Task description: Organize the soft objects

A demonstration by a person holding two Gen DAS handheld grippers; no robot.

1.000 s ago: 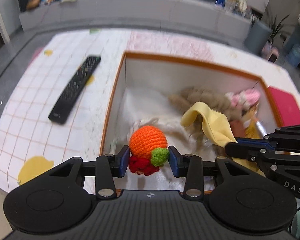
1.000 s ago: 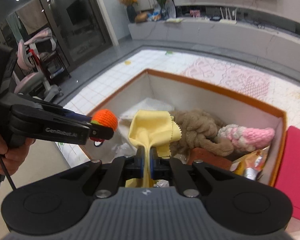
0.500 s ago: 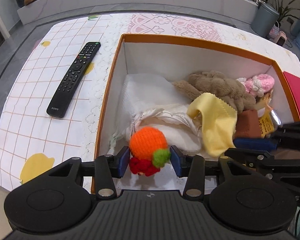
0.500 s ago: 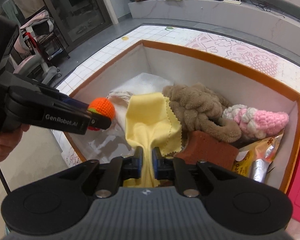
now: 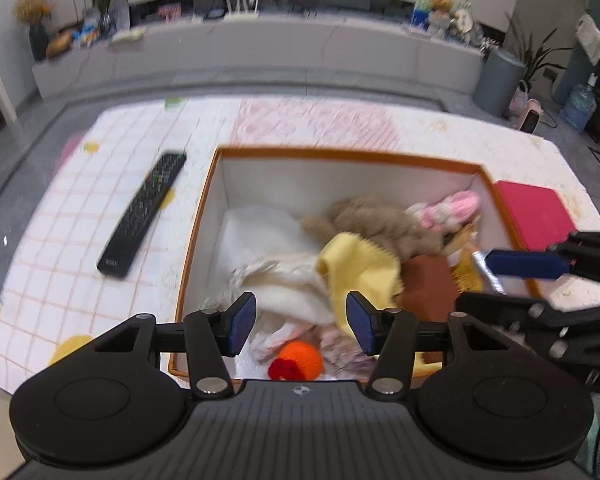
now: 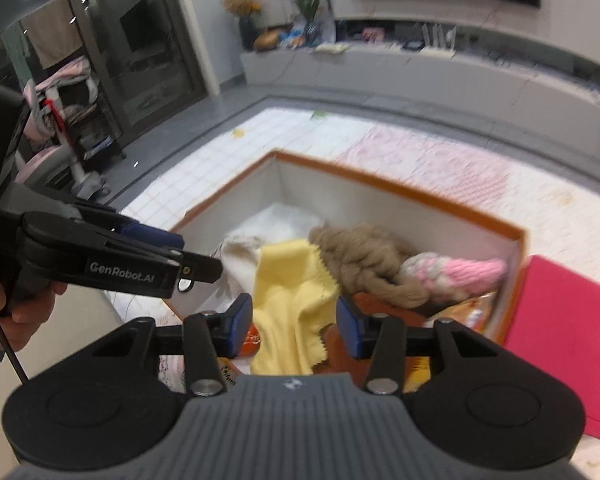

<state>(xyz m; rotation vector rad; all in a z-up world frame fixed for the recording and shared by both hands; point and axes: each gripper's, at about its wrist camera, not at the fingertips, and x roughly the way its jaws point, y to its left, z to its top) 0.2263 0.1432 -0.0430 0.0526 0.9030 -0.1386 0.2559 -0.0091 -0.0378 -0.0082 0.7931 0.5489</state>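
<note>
- The left gripper (image 5: 301, 322) sits at the lower centre of the left wrist view, its blue pads spread wide with nothing between them.
- Just below that gap, at the bottom centre of the frame, an orange knitted ball (image 5: 300, 360) with a red bit on its side lies in the near corner of the box (image 5: 340, 155), clear of both pads.
- The right gripper (image 6: 295, 320) fills the lower centre of the right wrist view, its pads also set wide apart.
- A yellow cloth (image 6: 290, 304) lies loose in that gap, draped over the things in the box; neither pad presses it.
- In the left wrist view, white cloth (image 5: 268, 240) lies left of the yellow cloth, a brown plush toy (image 5: 374, 224) is at the centre, and a pink knitted piece (image 5: 450, 208) is to the right near the far wall.
- A rust-brown block (image 5: 428, 288) sits right of the yellow cloth.
- Left of the box, a black remote (image 5: 144, 214) lies on the checked tablecloth (image 5: 60, 240).
- A red pad (image 5: 534, 216) lies just outside the box's right wall.
- A hand (image 6: 24, 312) grips the left tool at the left edge of the right wrist view.
</note>
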